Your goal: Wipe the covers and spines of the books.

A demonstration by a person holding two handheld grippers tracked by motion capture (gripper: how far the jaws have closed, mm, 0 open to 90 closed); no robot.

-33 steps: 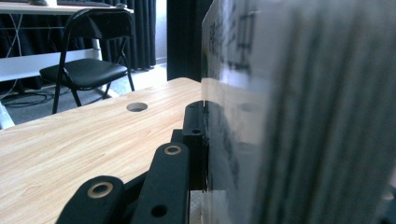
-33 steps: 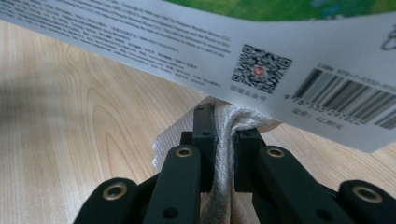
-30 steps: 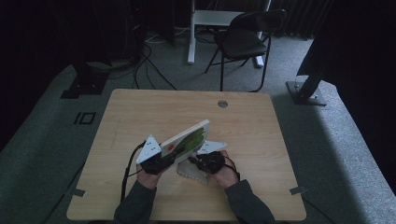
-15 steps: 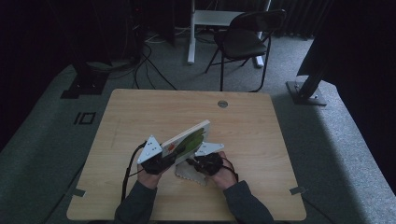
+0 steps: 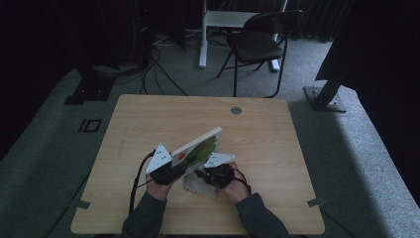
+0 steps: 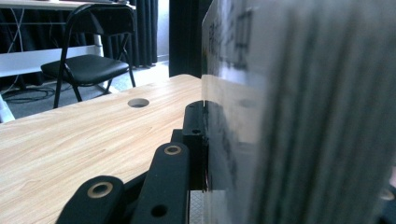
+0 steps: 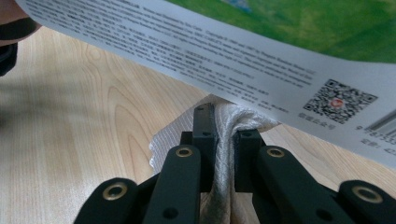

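Pale wood grain covers the rectangular table, on which a thin book with a green picture cover and a white printed border is held tilted on its lower edge, near the front middle of the tabletop. The left gripper is closed on the book's lower left part; in the left gripper view its black jaw lies flat against the cover, though the far jaw is hidden behind the pages. The right gripper is clamped on a bunched white woven cloth, which is pinched between both jaws just under the book's printed edge. From above, the cloth is seen lying on the table between the two hands, apparently touching the book's lower edge.
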